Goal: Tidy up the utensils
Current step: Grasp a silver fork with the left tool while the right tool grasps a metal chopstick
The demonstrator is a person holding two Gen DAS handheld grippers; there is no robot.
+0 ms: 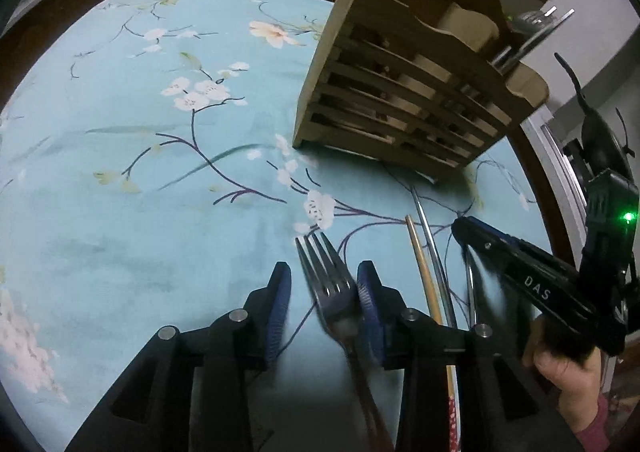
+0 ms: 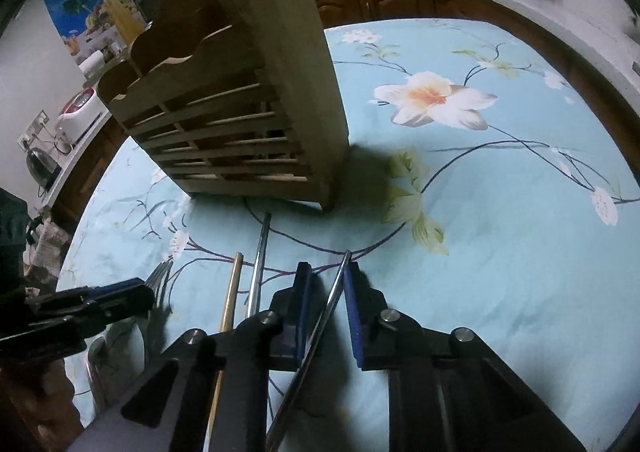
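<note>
So nothing much has been sorted yet, as far as I can tell. The wooden slatted holder (image 2: 240,111) stands in the upper middle of the right wrist view on the flowery blue desk (image 2: 500,232), and the utensils are all lying loose in front of it, lower in the frame. I can't tell what's inside the holder; there may be something pale behind the slats in the left wrist view, but it's too murky to call.

The left tool (image 1: 324,288) has its jaws spread apart around the fork (image 1: 326,276). One blue pad looks right beside the fork's head, maybe touching, and the other is clearly off it, so I'd say it's released and not gripping. The fork lies with its tines pointing up-frame, toward the holder, and its handle runs back down under the tool.

The right tool (image 2: 328,292) is also apart, straddling a thin metal chopstick (image 2: 334,292) that runs diagonally from lower left to upper right between the pads. It looks close to one pad, but I wouldn't call it clamped.

Two more sticks lie just to the left of that in the right wrist view, a gold-coloured chopstick (image 2: 232,292) and another steel chopstick (image 2: 260,252), both with their long axis running roughly toward the holder.

Basically everything's left to do: grab, lift, drop into the holder.
</note>
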